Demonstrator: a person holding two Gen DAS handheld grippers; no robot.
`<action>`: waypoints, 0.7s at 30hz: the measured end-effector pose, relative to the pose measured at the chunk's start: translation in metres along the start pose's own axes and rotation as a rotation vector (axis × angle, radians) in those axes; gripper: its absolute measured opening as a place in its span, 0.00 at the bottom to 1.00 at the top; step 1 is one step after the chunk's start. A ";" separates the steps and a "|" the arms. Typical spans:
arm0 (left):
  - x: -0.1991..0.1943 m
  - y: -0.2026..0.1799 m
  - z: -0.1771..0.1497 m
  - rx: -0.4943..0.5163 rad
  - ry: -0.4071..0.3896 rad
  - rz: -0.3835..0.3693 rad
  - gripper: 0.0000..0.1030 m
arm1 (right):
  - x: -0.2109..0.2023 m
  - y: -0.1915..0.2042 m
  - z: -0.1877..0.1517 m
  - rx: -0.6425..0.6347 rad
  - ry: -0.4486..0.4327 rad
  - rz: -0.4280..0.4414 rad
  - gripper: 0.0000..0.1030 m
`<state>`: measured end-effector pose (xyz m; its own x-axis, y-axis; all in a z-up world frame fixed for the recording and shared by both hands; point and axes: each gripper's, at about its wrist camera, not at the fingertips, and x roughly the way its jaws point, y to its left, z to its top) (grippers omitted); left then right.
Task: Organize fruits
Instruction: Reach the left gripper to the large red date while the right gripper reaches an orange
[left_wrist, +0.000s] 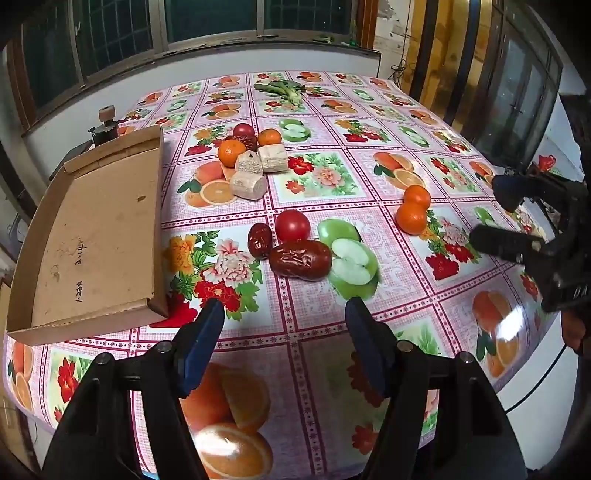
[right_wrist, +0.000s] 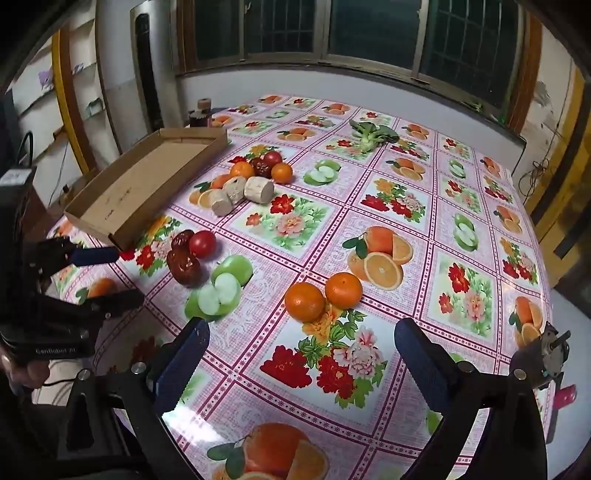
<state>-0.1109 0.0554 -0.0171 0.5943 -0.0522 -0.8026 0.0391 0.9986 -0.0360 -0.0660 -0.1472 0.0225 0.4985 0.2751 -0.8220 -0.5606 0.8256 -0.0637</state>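
Plainly, writing: the left gripper's black body carries white lettering, seen from the right wrist view, too blurred to read with certainty; the floor of the cardboard tray bears dark handwritten marks that cannot be made out.
Left gripper: blue-padded fingers spread wide, nothing between them, hovering at the near edge of the table above the near fruit cluster.
Right gripper: fingers likewise spread apart and empty, with the two near oranges just beyond the tips.
Near cluster: one tomato, one small red date and one large red date, packed close, just right of the tray's near corner.
Near oranges: two, orange and orange, touching, well right of that cluster.
Far cluster: two more oranges, a dark red fruit, a wrinkled red date and three pale cut root chunks, bunched beside the tray's far end.
Tray: shallow, open, holding nothing, at the table's left edge.
Around: a leafy green vegetable alone at the far side; a small dark jar with a knob top behind the tray; a fruit-and-flower printed tablecloth, whose printed apples and oranges lie among the real fruit.
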 end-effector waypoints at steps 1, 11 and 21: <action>0.001 0.000 0.000 -0.001 0.004 0.000 0.65 | 0.001 0.000 0.000 -0.003 0.004 -0.002 0.98; 0.009 0.001 0.001 -0.002 0.026 0.016 0.65 | 0.009 0.001 0.001 -0.007 0.018 0.000 0.98; 0.015 0.002 0.004 -0.008 0.043 0.015 0.65 | 0.010 0.000 0.001 -0.012 0.022 0.003 0.98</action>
<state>-0.0985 0.0565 -0.0266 0.5594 -0.0370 -0.8280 0.0241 0.9993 -0.0283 -0.0606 -0.1444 0.0146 0.4821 0.2664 -0.8346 -0.5701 0.8188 -0.0680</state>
